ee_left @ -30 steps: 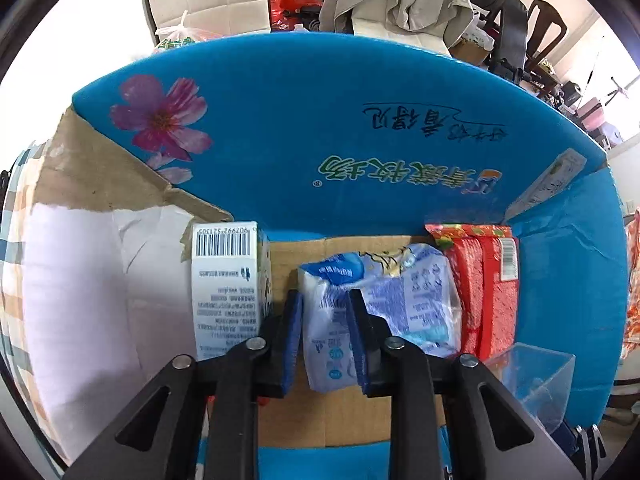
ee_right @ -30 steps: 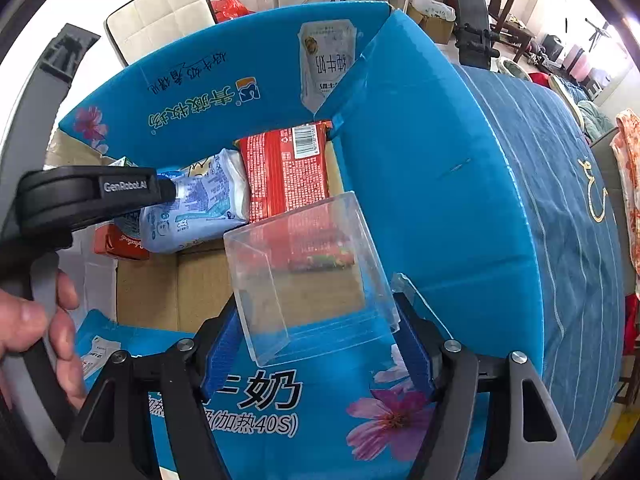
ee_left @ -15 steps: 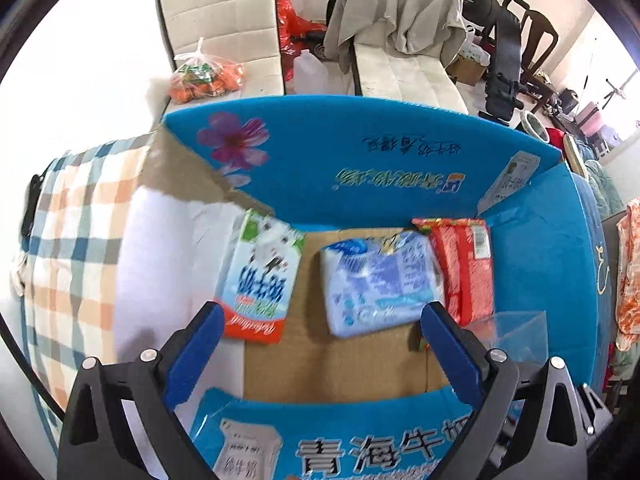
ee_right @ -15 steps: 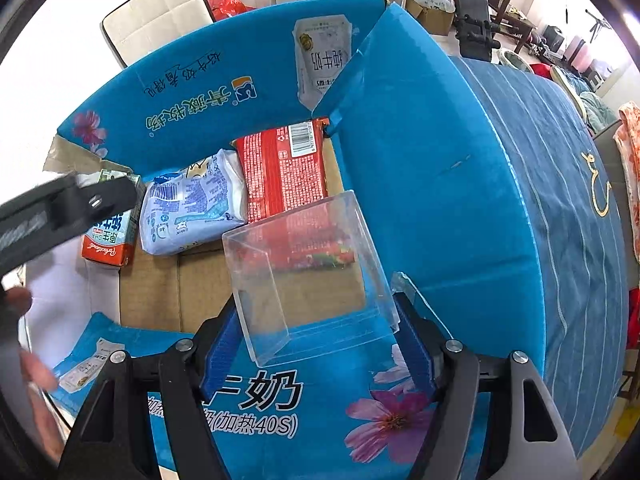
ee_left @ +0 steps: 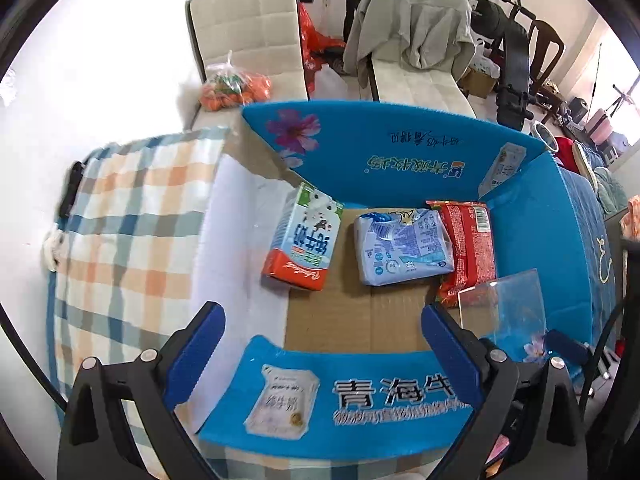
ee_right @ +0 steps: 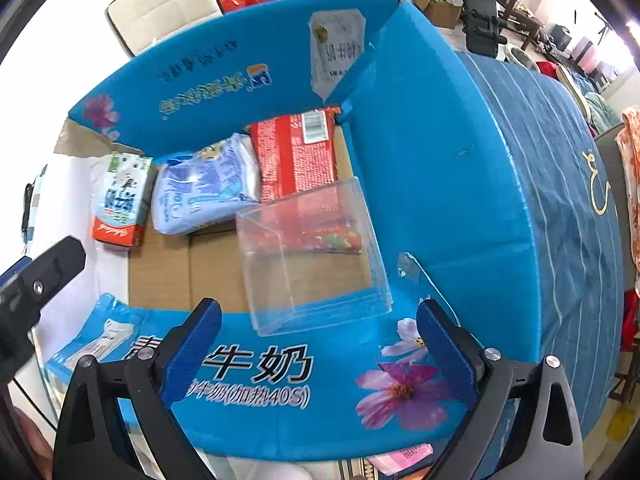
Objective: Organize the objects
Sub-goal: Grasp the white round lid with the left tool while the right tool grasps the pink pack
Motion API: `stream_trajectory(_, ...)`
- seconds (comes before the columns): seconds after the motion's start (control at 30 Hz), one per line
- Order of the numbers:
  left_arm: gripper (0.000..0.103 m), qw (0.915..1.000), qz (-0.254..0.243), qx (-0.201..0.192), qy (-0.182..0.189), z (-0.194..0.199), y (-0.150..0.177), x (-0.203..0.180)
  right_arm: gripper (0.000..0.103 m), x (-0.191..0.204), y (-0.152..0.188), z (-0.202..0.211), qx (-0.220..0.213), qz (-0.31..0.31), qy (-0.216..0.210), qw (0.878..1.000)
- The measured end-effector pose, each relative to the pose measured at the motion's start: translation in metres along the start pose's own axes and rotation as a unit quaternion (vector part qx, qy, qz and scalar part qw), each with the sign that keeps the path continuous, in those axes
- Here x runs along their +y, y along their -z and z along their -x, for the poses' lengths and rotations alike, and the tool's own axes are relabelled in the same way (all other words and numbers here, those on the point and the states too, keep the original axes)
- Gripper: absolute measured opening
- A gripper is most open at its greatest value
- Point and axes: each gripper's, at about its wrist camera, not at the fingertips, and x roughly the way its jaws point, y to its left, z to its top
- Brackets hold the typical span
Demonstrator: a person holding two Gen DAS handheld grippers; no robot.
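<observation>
Both hand-held grippers, left (ee_left: 322,354) & right (ee_right: 318,346), stood spread, empty; right's jaws had just opened, leaving clear box (ee_right: 310,258) in cardboard box (ee_right: 440,184), at its 5 o'clock corner, w/ snacks.

Bright room: cream chair (ee_left: 246,40), draped sofa (ee_left: 416,68), exercise equipment (ee_left: 516,60) behind.

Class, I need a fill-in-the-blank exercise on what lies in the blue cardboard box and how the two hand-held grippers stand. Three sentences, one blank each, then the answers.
1. In the blue cardboard box, the pale blue packet lies between the milk carton and the ____ packet.
2. The clear plastic box rests partly over the ____ packet.
3. The jaws of the left hand-held gripper and the right hand-held gripper both stand ____.

Missing words: red; red; open
</observation>
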Motion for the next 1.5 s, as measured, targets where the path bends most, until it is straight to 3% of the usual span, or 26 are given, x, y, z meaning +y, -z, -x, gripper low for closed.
stream_trajectory(0.43, 0.101, 0.9986, 0.015, -0.050, -0.003, 0.074, 0.012, 0.003, 0.103, 0.013, -0.003, 0.080, -0.085, 0.004, 0.012, 0.996)
stream_trajectory(0.67, 0.101, 0.9978, 0.010, -0.065, 0.002, 0.111, 0.033, -0.003, 0.103, 0.000, 0.016, 0.131, -0.146, -0.040, 0.028, 0.988)
stream_trajectory(0.8, 0.101, 0.9993, 0.001, -0.034, 0.014, 0.102, 0.060, -0.016, 0.103, -0.019, 0.037, 0.136, -0.137, -0.064, 0.024, 0.988)
stream_trajectory(0.93, 0.101, 0.9986, -0.018, 0.037, 0.033, 0.061, 0.103, -0.040, 0.103, -0.038, 0.063, 0.117, -0.112, -0.085, 0.028, 0.990)
stream_trajectory(1.07, 0.101, 0.9887, -0.032, 0.135, 0.056, 0.000, 0.151, -0.069, 0.103, -0.056, 0.091, 0.082, -0.081, -0.109, 0.032, 0.990)
stream_trajectory(1.2, 0.100, 0.9769, -0.026, 0.194, 0.085, -0.048, 0.185, -0.089, 0.103, -0.065, 0.108, 0.052, -0.056, -0.122, 0.031, 0.990)
stream_trajectory(1.23, 0.090, 0.9749, -0.028, 0.205, 0.082, -0.057, 0.191, -0.092, 0.103, -0.066, 0.110, 0.044, -0.054, -0.123, 0.032, 0.990)
stream_trajectory(1.27, 0.073, 0.9720, -0.033, 0.220, 0.077, -0.069, 0.199, -0.096, 0.103, -0.066, 0.112, 0.037, -0.053, -0.125, 0.032, 0.990)
stream_trajectory(1.33, 0.069, 0.9702, -0.028, 0.228, 0.077, -0.078, 0.206, -0.097, 0.103, -0.067, 0.113, 0.025, -0.049, -0.130, 0.034, 0.990)
stream_trajectory(1.5, 0.068, 0.9778, -0.019, 0.201, 0.056, -0.071, 0.207, -0.085, 0.098, -0.058, 0.107, -0.005, -0.046, -0.129, 0.036, 0.990)
